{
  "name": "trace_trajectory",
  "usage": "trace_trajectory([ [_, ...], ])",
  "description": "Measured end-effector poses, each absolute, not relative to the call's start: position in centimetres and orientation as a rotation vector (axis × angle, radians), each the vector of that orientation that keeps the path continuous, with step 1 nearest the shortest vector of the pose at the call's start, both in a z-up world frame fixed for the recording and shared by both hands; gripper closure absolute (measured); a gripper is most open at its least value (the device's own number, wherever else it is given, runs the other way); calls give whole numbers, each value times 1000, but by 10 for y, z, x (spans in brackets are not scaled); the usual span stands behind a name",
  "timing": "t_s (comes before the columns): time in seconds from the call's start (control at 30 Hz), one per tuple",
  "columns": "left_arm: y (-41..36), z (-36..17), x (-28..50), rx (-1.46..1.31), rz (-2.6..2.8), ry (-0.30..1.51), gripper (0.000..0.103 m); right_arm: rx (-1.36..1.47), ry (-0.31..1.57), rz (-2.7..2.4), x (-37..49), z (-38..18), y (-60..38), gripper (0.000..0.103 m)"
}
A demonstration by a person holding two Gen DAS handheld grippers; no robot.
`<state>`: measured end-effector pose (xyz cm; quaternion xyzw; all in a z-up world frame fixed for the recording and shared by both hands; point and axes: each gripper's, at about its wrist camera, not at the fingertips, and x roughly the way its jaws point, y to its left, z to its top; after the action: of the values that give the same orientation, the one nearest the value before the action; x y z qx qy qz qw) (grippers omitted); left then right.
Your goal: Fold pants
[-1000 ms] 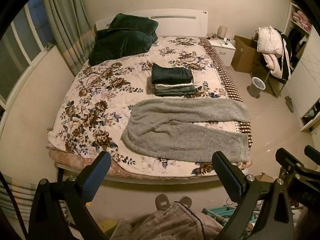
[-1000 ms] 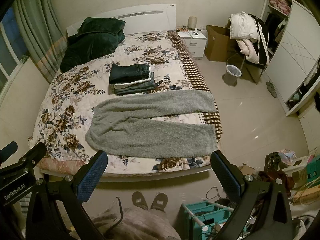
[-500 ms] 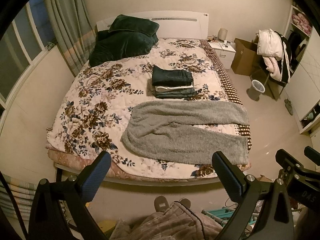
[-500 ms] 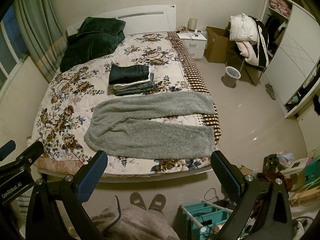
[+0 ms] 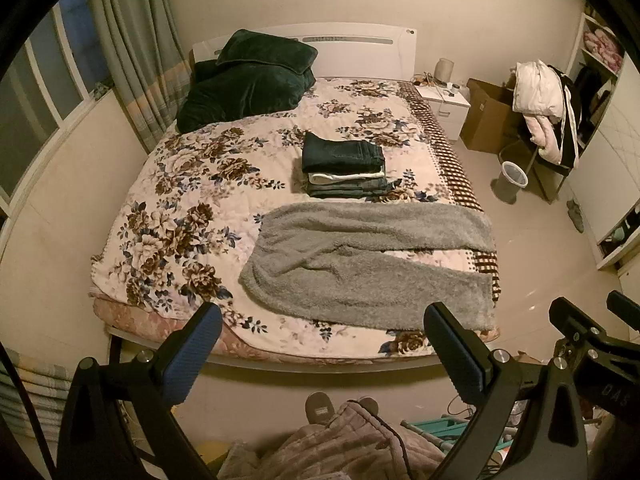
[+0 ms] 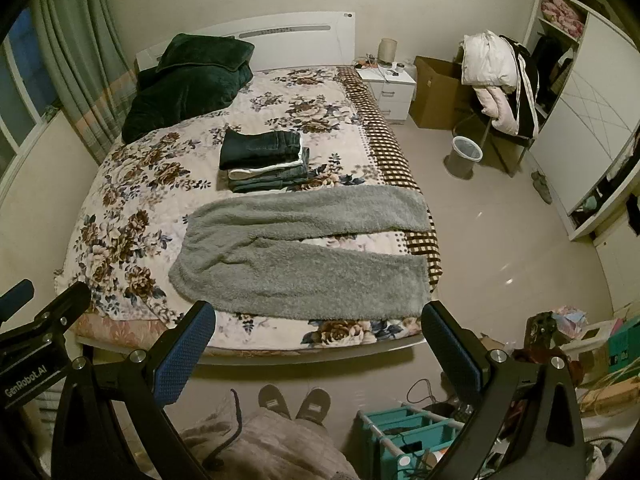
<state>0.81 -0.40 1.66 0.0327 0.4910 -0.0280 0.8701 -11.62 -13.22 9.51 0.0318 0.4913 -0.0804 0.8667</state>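
Observation:
Grey fleece pants (image 5: 360, 264) lie flat across the near part of the bed, waist to the left, both legs spread to the right toward the bed's edge; they also show in the right wrist view (image 6: 296, 256). My left gripper (image 5: 324, 356) is open and empty, held above the floor in front of the bed's near edge. My right gripper (image 6: 320, 352) is open and empty, beside it on the right, the same distance back from the pants.
A stack of folded jeans (image 5: 344, 168) sits mid-bed behind the pants. A dark green blanket (image 5: 244, 84) lies at the headboard. The floral bedspread (image 5: 180, 216) covers the bed. A nightstand (image 6: 386, 84), bin (image 6: 464, 156), laden chair and teal rack (image 6: 400, 432) stand to the right.
Both views have shifted slightly; the bed and pants sit a little lower in frame. Both grippers stay open and the pants have not moved.

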Motion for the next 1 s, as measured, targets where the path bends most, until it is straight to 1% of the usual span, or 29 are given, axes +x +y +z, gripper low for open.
trace_trajectory([
  [0.63,-6,15,6,58,-64,1026,0,60,1026,-174,-118,94,-128,0],
  [0.8,-11,14,8,54,-66,1029,0,60,1027,-172,-114,104,-137,0],
  [1.0,-10,13,6,52,-69,1029,0,62,1025,-171,-114,102,-137,0],
])
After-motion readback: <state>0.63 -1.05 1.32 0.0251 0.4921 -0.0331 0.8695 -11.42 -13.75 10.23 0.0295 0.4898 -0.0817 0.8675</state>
